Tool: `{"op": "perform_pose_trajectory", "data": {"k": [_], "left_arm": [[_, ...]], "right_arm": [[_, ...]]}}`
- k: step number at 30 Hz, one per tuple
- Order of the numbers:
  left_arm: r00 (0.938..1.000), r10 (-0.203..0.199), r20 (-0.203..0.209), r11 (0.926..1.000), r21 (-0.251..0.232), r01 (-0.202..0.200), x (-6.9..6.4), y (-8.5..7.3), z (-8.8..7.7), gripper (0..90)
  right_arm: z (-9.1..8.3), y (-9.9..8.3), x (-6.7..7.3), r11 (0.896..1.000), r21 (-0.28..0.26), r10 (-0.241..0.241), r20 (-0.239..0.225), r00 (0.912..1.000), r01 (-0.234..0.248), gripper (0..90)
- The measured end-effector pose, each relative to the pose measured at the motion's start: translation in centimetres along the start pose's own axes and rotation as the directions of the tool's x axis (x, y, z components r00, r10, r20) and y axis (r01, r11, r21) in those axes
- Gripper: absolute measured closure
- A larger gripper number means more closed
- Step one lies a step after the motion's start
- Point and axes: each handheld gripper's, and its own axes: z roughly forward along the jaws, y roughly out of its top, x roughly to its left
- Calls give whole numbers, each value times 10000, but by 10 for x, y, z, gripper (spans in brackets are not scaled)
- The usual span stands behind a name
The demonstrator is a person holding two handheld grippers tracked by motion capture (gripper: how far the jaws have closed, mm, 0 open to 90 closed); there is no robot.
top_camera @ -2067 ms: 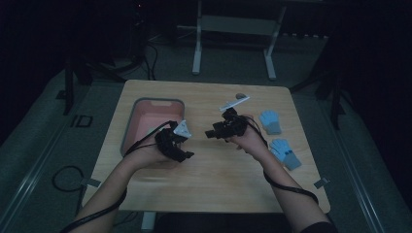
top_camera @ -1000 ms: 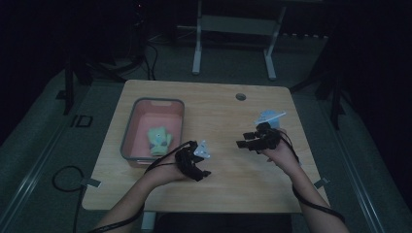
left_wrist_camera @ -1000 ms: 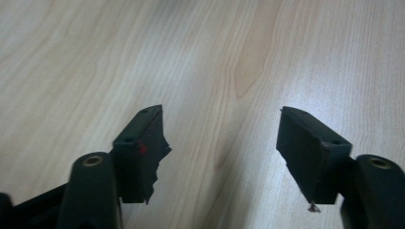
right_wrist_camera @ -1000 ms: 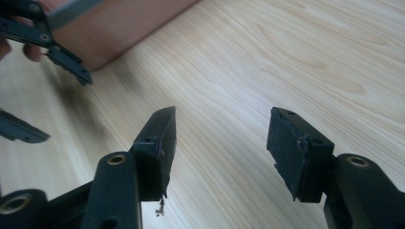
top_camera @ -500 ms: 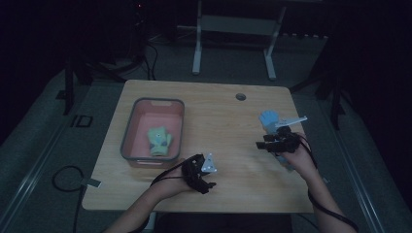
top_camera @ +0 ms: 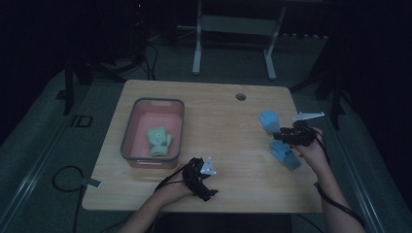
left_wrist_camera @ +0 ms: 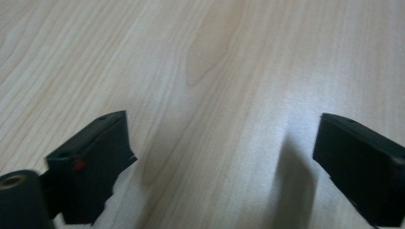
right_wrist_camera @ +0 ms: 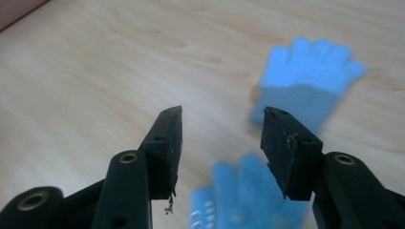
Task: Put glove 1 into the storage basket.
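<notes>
Blue glove (right_wrist_camera: 248, 200) | white print, unreadable | beneath right hand-held gripper (right_wrist_camera: 219, 138)

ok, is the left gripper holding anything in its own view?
No. The left gripper has its jaws wide apart, with just bare wooden table between them.

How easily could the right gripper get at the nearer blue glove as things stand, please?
Probably easily. The right gripper hovers just above the nearer blue glove, its jaws parted with nothing between them, having just been closing a little. The other blue glove lies apart, and only bare table surrounds them.
</notes>
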Motion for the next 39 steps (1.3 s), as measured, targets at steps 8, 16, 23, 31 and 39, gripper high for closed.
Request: {"op": "perform_pose_trajectory", "data": {"k": [8,16,23,31,39], "left_arm": [[9984,-229,-510,9983,-553,201,-1,-6,-1,27],[9983,-345,-469,9936,-1090,292,-2,-11,-5,27],[9983,-394,-424,9904,-1341,334,0,-15,-8,27],[9988,-309,-392,9895,-1426,250,1,-17,-8,27],[9991,-274,-332,9885,-1498,222,2,-18,-9,27]], "right_arm": [[10,16,-22,9982,-365,501,602,9969,-479,529],[35,24,-38,9980,-165,616,909,9940,-603,550],[65,23,-50,9944,392,907,1519,9842,-976,575],[89,18,-53,9931,778,713,1930,9786,-877,568],[95,16,-50,9844,946,1286,1909,9731,-1487,762]]}}
